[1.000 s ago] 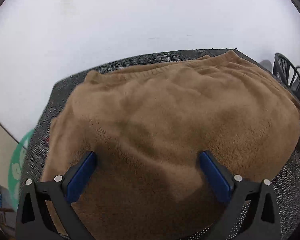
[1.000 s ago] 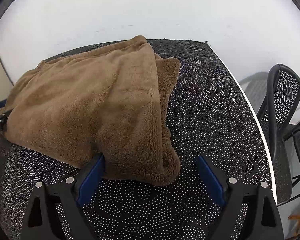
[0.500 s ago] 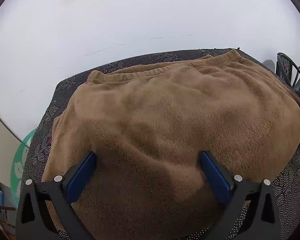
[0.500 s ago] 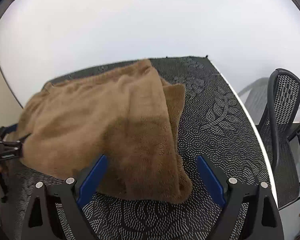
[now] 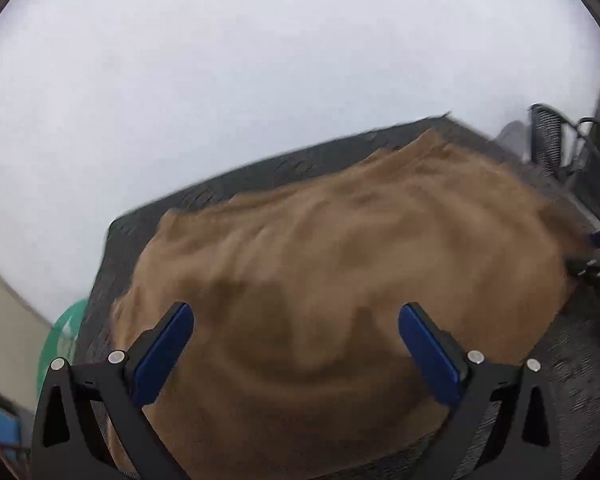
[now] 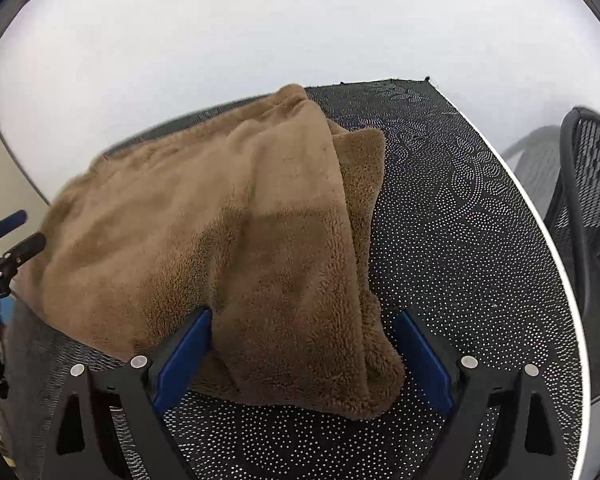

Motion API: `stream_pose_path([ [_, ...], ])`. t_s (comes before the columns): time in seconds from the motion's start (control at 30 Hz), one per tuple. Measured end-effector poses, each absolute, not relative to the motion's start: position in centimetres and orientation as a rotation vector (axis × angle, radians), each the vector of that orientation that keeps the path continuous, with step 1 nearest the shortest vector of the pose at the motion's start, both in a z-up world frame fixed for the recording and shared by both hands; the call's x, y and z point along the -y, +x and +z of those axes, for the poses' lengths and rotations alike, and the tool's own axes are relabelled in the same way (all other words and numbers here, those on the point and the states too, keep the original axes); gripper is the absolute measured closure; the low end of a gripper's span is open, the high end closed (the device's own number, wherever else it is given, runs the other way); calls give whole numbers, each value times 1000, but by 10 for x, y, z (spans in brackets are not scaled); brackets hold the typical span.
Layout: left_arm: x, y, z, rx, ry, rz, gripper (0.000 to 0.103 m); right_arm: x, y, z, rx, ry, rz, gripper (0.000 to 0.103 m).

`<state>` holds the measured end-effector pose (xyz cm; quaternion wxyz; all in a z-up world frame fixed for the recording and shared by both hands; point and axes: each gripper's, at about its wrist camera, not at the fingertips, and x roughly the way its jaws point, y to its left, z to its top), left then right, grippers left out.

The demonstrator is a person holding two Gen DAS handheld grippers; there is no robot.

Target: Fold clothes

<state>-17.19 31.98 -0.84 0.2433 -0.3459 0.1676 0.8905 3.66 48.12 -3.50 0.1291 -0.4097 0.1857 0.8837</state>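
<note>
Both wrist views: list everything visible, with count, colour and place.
garment: one, brown fleece, partly folded, lying on the table.
table: one, black with white dotted pattern, under the garment.
chair: one, black mesh, beside the table's right edge.
wall: white, behind the table.
green object: one, left of the table, partly hidden, cannot identify.
left gripper: black frame, blue fingers, open over the garment.
right gripper: black frame, blue fingers, open, straddling the garment's near corner.

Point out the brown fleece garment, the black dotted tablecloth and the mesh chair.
brown fleece garment (image 6: 228, 220), right wrist view, its top layer.
black dotted tablecloth (image 6: 460, 240), right wrist view, bare patch.
mesh chair (image 6: 594, 152), right wrist view, backrest.
</note>
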Motion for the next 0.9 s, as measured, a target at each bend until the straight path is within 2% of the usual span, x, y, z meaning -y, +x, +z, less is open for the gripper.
stream_pose_path([
  [0.17,-369,-200,1,-216,-1063,2161,0,-506,44,-23,-739,-1048,2641,9],
  [0.37,-425,-235,-5,-187,-1137,2038,0,-541,24,-15,-890,-982,2652,9],
  [0.5,-435,-258,-18,-81,-1254,1970,0,-557,-4,-24,-904,-1051,2638,11],
  [0.53,-436,-262,-21,-58,-1279,1955,0,-559,-11,-29,-904,-1088,2624,15],
  [0.57,-436,-265,-24,-39,-1296,1942,0,-561,-17,-34,-901,-1121,2608,24],
  [0.63,-437,-271,-28,-10,-1320,1920,0,-561,-21,-36,-879,-1131,2606,30],
  [0.73,-444,-273,-28,-7,-1336,1896,0,-558,-24,-37,-896,-1136,2615,33],
  [0.83,-455,-273,-28,8,-1358,1851,0,-551,-28,-42,-977,-1145,2673,60],
  [0.9,-461,-273,-28,19,-1379,1818,0,-546,-28,-42,-930,-1123,2674,69],
])
